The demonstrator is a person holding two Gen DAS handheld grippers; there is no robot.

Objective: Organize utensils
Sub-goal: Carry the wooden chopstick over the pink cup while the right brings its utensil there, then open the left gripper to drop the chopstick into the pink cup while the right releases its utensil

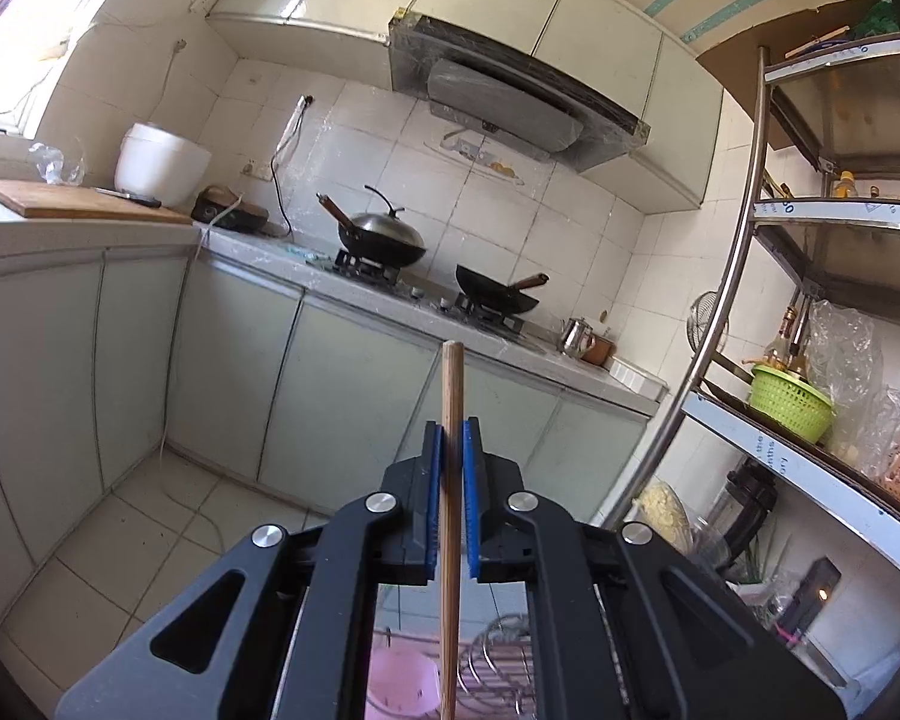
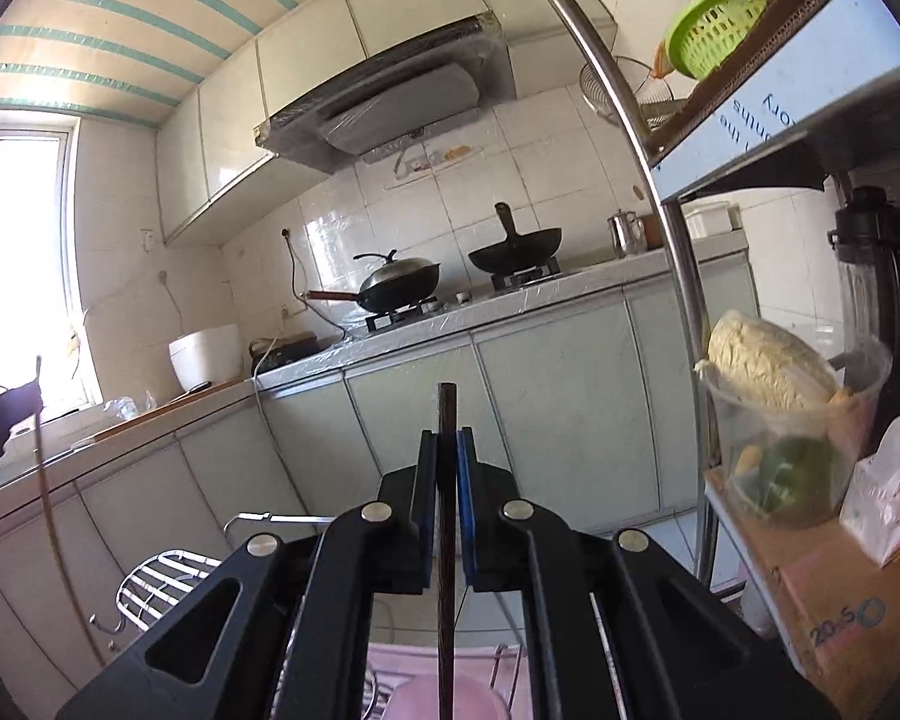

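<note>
Fingers of the left gripper [image 1: 452,444] were clamped on one light bamboo chopstick [image 1: 452,396], which stood upright between the blue pads and reached above and below them. Fingers of the right gripper [image 2: 448,450] were closed in the same way on one dark brown chopstick [image 2: 447,414], also upright, thin and straight. Below the fingers in both views lay a pink cup [image 1: 399,684] and a wire dish rack [image 2: 156,582]. To the right of the right fingers stood a cardboard box [image 2: 840,612] with the print "20-50", and a shelf edge [image 2: 768,114] with upside-down letters I could not read whole. Far beyond the fingers, two black woks [image 1: 381,237] sat on the stove, one under a lid, and one white rice cooker [image 1: 161,163] stood to the left.
</note>
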